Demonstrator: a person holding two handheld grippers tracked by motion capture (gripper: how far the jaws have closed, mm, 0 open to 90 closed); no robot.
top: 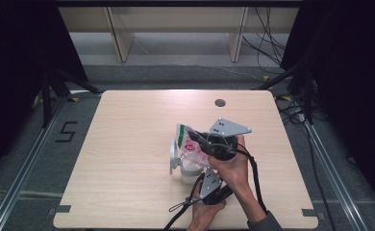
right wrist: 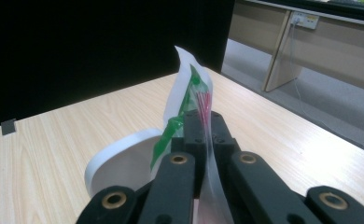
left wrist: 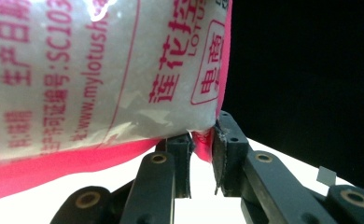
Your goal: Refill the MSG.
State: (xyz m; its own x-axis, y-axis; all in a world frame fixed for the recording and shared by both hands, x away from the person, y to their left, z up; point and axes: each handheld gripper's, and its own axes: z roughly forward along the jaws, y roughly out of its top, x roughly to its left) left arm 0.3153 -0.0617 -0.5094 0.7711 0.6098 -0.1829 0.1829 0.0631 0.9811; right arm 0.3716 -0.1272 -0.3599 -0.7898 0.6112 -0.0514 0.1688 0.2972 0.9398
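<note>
A plastic bag [top: 190, 146] with pink and green print and white powder inside hangs tilted above a white cup [top: 189, 172] near the middle of the table. My right gripper [top: 194, 134], the one with the grey plate on top, is shut on the bag's upper edge [right wrist: 195, 95]. Below it, my left gripper [top: 198, 169] points up and pinches the bag's pink bottom corner [left wrist: 202, 140] between its pads. In the right gripper view my own gripper [right wrist: 203, 123] clamps the thin film, with the cup's white rim [right wrist: 119, 156] just beyond. The bag's printed side [left wrist: 91, 70] fills most of the left gripper view.
The light wooden table [top: 128, 144] has a small dark grommet [top: 219, 102] near its far edge. Both forearms come in from the near edge at the right of centre. Cables trail from the grippers toward the near edge. Dark curtains stand on both sides.
</note>
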